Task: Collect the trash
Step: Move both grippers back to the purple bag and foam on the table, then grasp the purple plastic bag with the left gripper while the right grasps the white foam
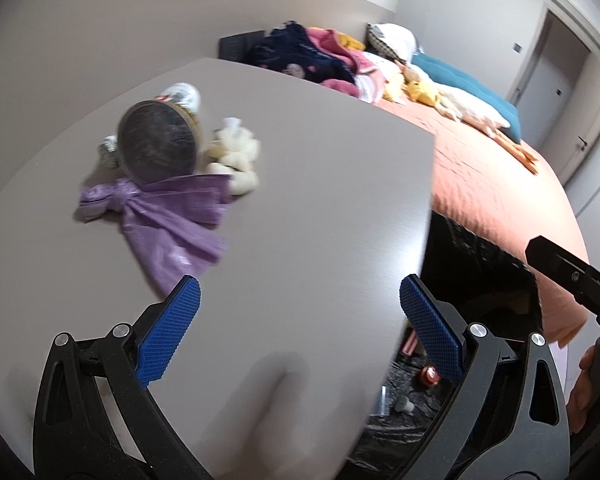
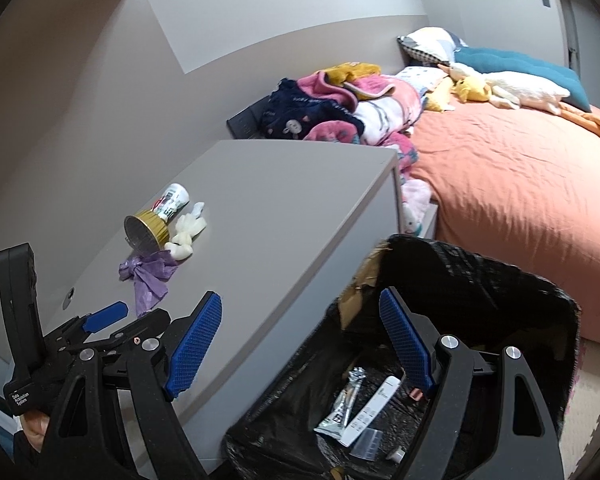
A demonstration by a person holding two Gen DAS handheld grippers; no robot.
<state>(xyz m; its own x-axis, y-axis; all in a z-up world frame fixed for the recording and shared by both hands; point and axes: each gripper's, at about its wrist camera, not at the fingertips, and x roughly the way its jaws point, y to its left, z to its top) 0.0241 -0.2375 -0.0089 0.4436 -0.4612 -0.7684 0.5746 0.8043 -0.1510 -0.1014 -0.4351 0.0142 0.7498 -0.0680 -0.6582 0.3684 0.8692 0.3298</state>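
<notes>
Trash (image 1: 168, 204) is lying near the worktop's (image 1: 300, 184) far left edge while you are holding both claws, left (image 1: 300, 334) and right (image 2: 300, 348), wide open and empty; bin (image 2: 480, 280) is standing beside the worktop.

Crumpled purple bag (image 2: 150, 278) on cabinet (image 2: 284, 200)

One purple bag (image 2: 150, 276), one tin (image 2: 146, 232), one bottle (image 2: 174, 200), one bin (image 2: 480, 276).

left gripper (image 1: 300, 300), right gripper (image 2: 302, 316): jaws wide, empty.
</notes>
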